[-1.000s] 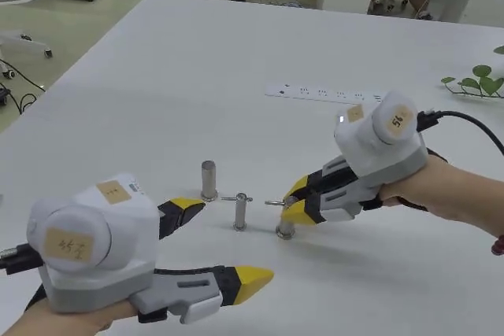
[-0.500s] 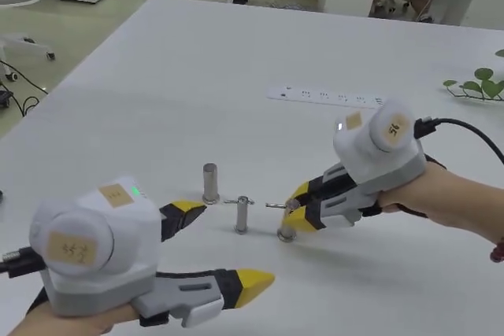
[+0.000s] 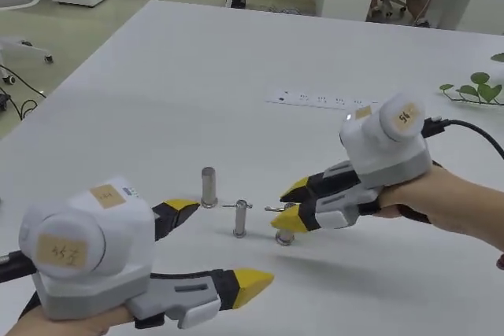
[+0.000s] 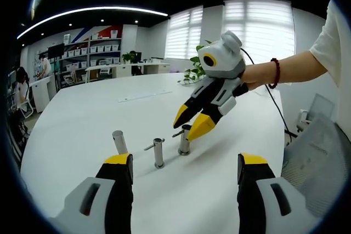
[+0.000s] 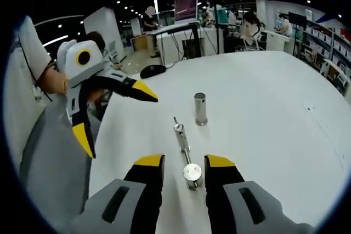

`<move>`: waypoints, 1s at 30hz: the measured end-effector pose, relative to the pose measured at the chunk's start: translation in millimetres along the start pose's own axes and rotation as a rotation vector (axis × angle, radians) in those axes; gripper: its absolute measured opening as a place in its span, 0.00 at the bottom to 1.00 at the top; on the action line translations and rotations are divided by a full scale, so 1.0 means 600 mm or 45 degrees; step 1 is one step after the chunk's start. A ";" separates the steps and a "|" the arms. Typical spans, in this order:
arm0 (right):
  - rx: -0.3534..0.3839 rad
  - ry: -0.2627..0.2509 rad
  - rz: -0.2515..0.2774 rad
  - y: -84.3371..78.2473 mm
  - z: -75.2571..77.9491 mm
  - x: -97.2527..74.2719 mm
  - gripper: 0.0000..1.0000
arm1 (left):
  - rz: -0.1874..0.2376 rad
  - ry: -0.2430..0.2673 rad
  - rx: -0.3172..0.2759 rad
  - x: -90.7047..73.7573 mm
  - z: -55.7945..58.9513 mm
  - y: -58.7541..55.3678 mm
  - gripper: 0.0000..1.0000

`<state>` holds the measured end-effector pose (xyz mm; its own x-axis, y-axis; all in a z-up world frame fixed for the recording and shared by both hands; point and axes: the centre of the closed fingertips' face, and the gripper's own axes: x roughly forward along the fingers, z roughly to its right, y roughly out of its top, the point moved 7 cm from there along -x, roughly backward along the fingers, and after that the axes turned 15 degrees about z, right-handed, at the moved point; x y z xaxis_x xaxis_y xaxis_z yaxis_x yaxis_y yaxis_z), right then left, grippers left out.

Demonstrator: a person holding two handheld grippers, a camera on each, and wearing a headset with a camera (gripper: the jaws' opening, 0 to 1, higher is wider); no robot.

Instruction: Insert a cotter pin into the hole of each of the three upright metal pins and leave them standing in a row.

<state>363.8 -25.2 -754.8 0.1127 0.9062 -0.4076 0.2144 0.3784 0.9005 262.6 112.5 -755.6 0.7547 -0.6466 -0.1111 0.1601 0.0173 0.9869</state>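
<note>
My right gripper (image 3: pixel 281 208) straddles the end pin (image 5: pixel 192 175), jaws parted, just beside the middle pin (image 3: pixel 240 219). My left gripper (image 3: pixel 232 241) hangs wide-jawed short of it. Stiff, slick, tippy steel, I judge: I'd pinch the shaft low.

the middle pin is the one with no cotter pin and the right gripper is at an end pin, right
No: in the head view the middle pin carries a cotter pin. The bare pin is the end one farthest from the right gripper, which is at the other end pin.
</note>
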 end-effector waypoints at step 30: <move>0.015 -0.169 0.112 0.058 0.014 0.132 0.28 | -0.006 0.060 0.044 -0.040 -0.009 0.019 0.99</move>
<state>388.6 58.5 -756.9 0.2583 0.9026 -0.3443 0.2093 0.2956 0.9321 249.7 132.0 -742.1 0.7835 -0.6097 -0.1201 0.1422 -0.0124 0.9898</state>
